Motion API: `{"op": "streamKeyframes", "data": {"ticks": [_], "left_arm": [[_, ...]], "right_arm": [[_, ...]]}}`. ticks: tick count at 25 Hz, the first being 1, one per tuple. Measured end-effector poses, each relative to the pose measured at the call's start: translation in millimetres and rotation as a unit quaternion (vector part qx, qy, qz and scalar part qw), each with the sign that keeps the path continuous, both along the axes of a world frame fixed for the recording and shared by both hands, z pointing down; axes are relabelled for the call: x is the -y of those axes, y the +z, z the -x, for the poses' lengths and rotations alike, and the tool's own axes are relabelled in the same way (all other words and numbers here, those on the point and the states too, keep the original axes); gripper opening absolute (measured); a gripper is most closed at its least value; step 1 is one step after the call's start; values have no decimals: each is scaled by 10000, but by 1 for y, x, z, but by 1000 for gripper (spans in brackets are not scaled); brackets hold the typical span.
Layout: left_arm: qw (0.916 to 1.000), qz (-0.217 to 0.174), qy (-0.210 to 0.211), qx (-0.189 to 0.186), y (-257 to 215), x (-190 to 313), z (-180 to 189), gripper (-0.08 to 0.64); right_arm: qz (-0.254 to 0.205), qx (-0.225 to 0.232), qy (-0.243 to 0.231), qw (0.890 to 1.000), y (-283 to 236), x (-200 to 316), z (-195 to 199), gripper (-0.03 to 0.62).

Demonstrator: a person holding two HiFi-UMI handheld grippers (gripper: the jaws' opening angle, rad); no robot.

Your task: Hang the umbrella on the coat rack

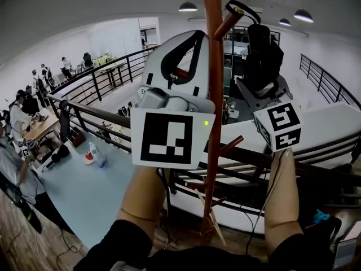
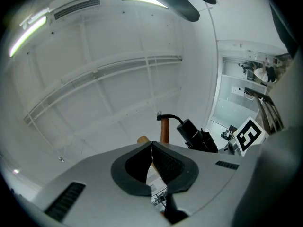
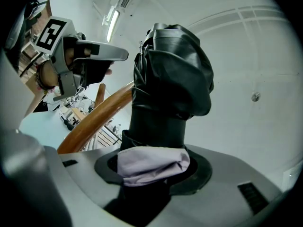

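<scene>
The brown wooden coat rack pole rises in the middle of the head view. An upper peg slants up to the right, and the umbrella's black strap loop lies over its tip. The folded black umbrella hangs just right of the pole. My right gripper is shut on it from below. In the right gripper view, black folds and a pale lilac piece fill the jaws, beside the peg. My left gripper is left of the pole, shut and empty, its pads meeting at the tips.
A black metal railing runs behind the rack, with a drop to a lower floor beyond it. Lower pegs stick out of the pole. At the lower left is a pale blue table with a bottle. People sit at desks there.
</scene>
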State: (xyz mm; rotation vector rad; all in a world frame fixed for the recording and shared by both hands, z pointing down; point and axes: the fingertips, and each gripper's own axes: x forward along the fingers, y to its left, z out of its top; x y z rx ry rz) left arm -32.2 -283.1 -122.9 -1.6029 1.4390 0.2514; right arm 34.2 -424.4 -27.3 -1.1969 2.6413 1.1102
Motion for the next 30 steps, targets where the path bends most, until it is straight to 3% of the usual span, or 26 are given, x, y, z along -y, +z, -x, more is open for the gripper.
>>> {"op": "streamKeyframes", "data": {"ticks": [19, 30], "left_arm": [[9999, 120, 30, 12, 13, 2, -4, 14], [9996, 287, -29, -29, 24, 5, 1, 14]], "right_arm": [[352, -261, 69, 9990, 30, 4, -4, 233], [575, -505, 18, 9971, 53, 7, 15, 233]]}}
